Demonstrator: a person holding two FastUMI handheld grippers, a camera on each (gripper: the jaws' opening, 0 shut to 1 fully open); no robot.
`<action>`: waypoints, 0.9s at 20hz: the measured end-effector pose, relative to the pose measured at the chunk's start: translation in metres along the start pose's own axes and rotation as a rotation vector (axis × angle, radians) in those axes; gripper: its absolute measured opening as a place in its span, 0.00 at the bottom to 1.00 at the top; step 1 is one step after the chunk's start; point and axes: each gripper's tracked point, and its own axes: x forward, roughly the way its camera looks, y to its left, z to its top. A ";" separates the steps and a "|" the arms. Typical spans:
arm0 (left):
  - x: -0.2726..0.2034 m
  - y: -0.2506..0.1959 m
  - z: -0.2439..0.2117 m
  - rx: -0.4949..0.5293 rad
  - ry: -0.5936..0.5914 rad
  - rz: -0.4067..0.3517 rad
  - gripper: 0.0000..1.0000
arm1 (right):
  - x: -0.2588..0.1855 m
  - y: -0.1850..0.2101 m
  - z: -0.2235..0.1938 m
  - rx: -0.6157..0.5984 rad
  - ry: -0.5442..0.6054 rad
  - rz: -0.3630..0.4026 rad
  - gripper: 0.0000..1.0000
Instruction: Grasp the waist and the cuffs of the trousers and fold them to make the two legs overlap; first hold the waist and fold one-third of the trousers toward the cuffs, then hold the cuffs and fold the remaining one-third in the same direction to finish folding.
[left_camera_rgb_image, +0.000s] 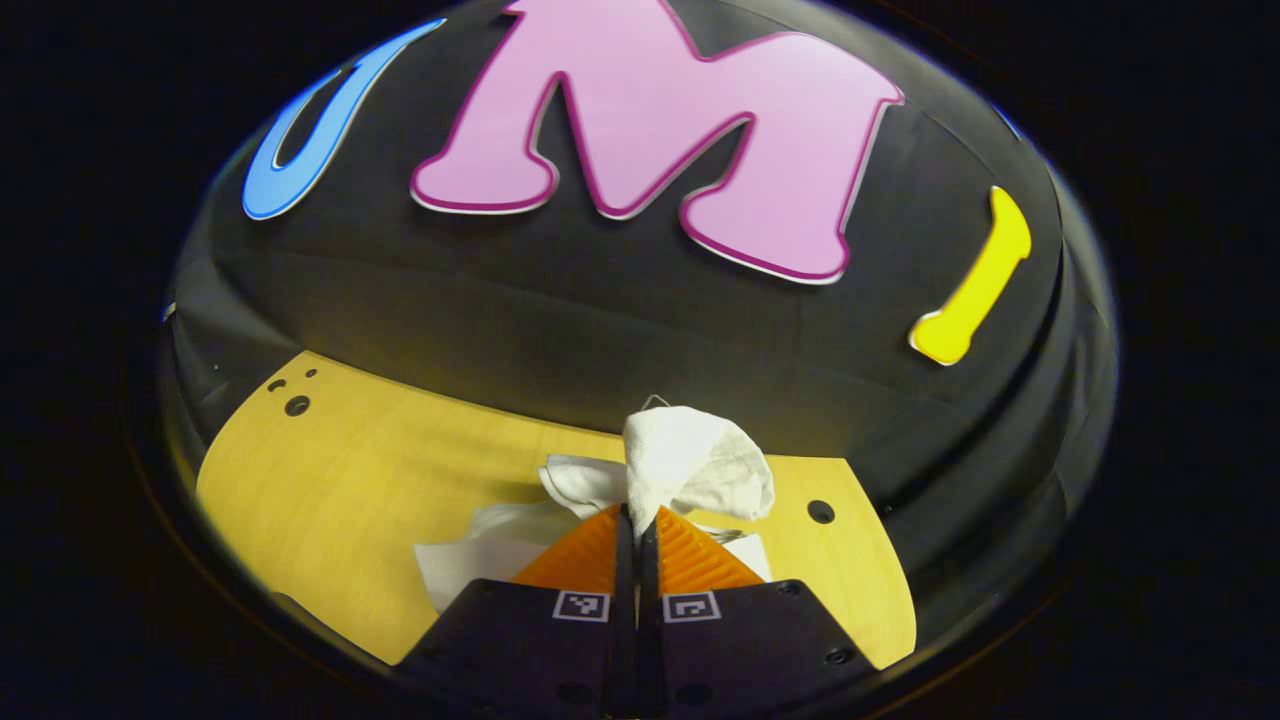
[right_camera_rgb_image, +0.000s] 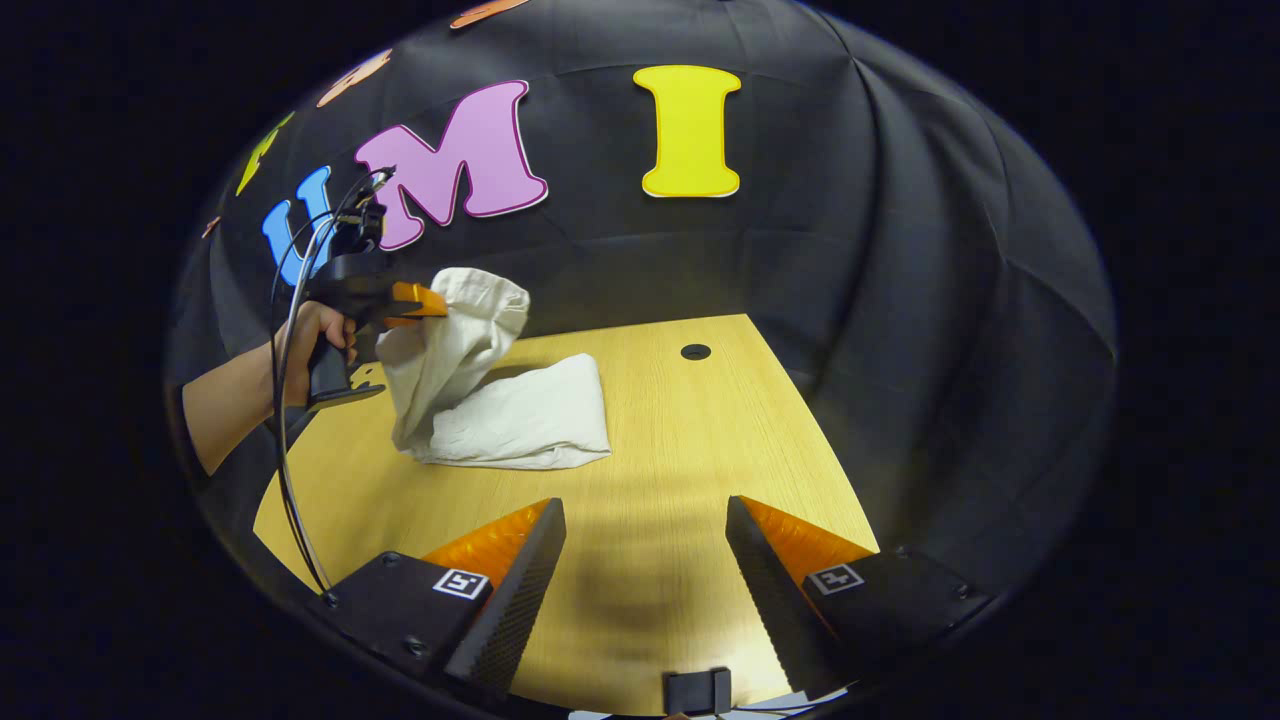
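Clearly, in the left gripper view, the left gripper (left_camera_rgb_image: 636, 520) has its jaws closed together on a bunched end of the white trousers (left_camera_rgb_image: 690, 465); the cloth balloons above the fingertips while more of it drapes down to the wooden surface (left_camera_rgb_image: 330, 470). Holding one end raised probably serves to carry it over the part lying flat, so a fold can form. Whether the pinched end is waist or cuffs cannot be told. Bare surface lies to the left, with small holes near its far edge, and the booth wall stands close behind.

In the right gripper view, the right gripper (right_camera_rgb_image: 645, 540) has its jaws wide apart and holds nothing, low over the near part of the surface. Farther off, a hand (right_camera_rgb_image: 315, 335) grips the left gripper's handle, lifting the trousers' end while the rest lies as a flat bundle near the surface's left portion. Open wood stretches between the bundle and the right gripper, and to the right as far as the edge, leaving room to reach in.
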 end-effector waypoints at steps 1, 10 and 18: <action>0.002 -0.013 -0.010 0.022 0.020 -0.016 0.05 | 0.001 -0.004 -0.001 0.002 0.001 0.011 0.99; 0.012 -0.064 -0.102 0.057 0.154 0.002 0.12 | -0.005 -0.020 -0.010 0.056 0.005 0.068 0.99; -0.034 -0.082 -0.143 0.116 0.164 -0.054 0.81 | -0.029 -0.001 -0.033 0.056 0.015 0.097 0.99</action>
